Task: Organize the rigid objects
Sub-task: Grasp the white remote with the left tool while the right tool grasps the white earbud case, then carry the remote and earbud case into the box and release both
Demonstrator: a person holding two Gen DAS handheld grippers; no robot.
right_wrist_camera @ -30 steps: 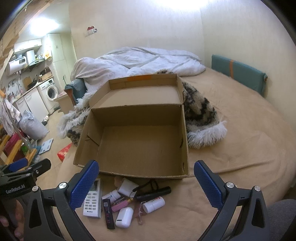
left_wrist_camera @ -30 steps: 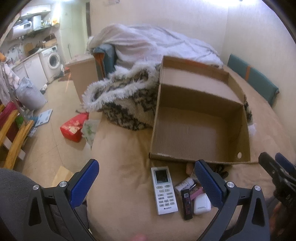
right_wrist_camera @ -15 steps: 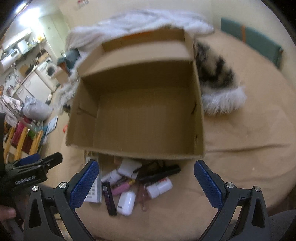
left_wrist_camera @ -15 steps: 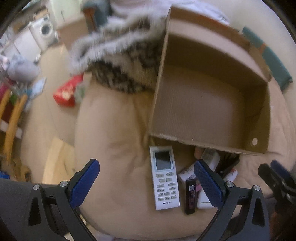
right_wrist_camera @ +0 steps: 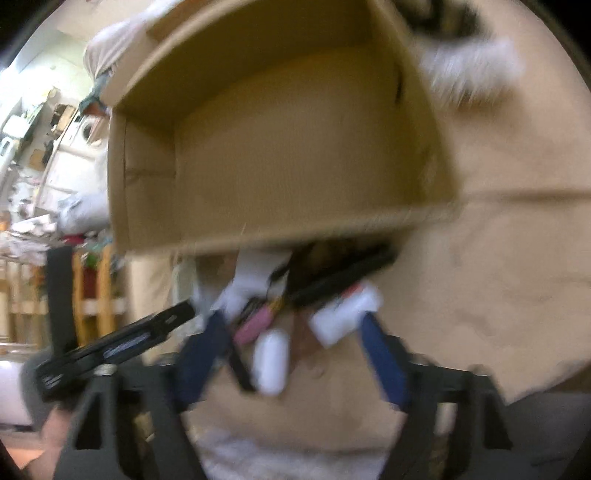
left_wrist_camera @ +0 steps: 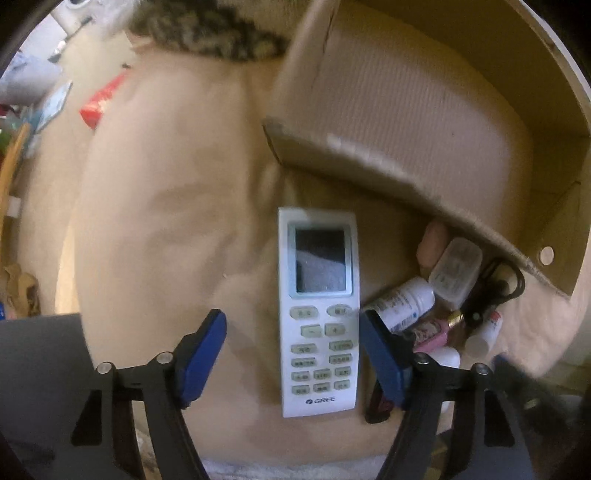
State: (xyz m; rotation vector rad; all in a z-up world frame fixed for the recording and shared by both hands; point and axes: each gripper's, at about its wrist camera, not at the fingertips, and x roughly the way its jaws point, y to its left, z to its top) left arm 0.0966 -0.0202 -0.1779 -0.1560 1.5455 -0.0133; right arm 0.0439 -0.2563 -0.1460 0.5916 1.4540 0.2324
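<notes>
A white remote control lies on the tan bed cover between the jaws of my left gripper, which points straight down. Its jaws are closing; the right pad is at the remote's edge and the left pad stands clear of it. Small items are piled to the right: a white bottle, a clear case and a black cable. My right gripper hangs over that pile, its jaws closing around a white earbud case and a pink tube. A white bottle sits by its right finger. This view is blurred.
An open cardboard box stands just behind the pile, with its front wall over some items. A furry blanket lies behind it. The bed's edge drops to the floor at the left, where a red packet lies.
Both grippers have sunk toward the bed and tipped downward. Both pairs of jaws have narrowed, the left about the remote, the right about the small items.
</notes>
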